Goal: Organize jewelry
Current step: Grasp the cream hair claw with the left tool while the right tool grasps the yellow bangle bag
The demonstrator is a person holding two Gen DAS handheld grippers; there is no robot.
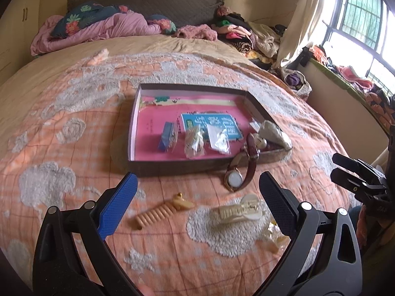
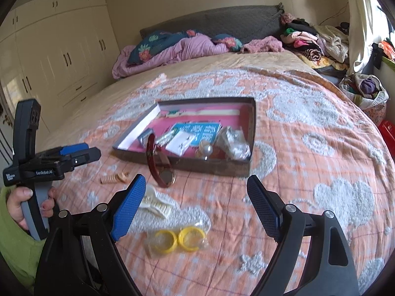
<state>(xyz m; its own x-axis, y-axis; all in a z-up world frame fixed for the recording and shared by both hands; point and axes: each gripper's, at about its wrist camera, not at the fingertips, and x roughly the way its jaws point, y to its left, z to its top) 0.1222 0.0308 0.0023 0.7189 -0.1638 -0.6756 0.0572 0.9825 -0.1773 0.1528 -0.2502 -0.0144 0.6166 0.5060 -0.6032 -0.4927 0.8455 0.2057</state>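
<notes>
Maroon-strapped watch [image 1: 240,170] on its edge, strap running toward the box [image 1: 158,166]; both claws spread.

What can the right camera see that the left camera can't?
Only the right wrist view shows the yellow bangles in their clear bag, the person's hand and the wardrobe. Only the left wrist view shows the window. Both show the box, wristwatch, white hair claw and tan hair clip.
</notes>
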